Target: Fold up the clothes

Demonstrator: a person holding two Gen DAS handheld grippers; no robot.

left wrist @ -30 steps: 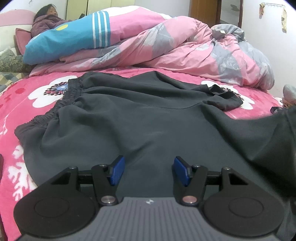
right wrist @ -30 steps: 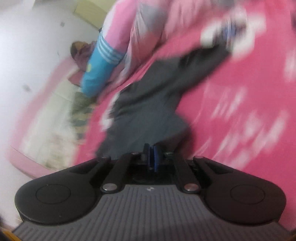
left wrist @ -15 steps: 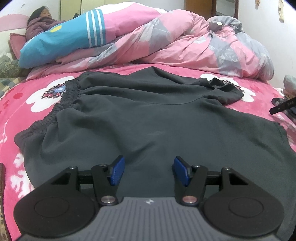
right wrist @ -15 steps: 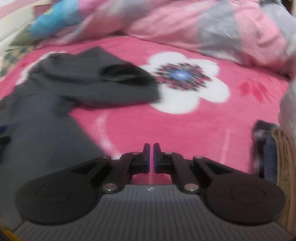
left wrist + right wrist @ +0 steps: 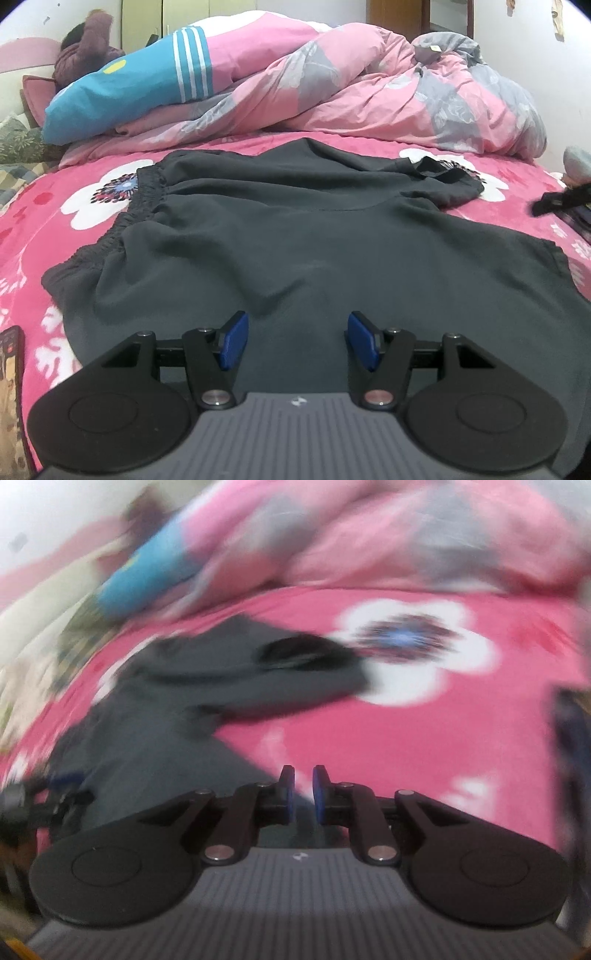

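One dark garment is spread flat on the pink flowered bedsheet. The left gripper is held wide open and empty above it. The right gripper is parted slightly, gripping nothing; its view is blurred.

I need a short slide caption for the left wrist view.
Open left gripper above dark shorts spread on a floral bedsheet.

A bed with a pink flowered sheet fills the room. A rumpled pink-and-grey quilt lies against white walls, beside a wooden door.
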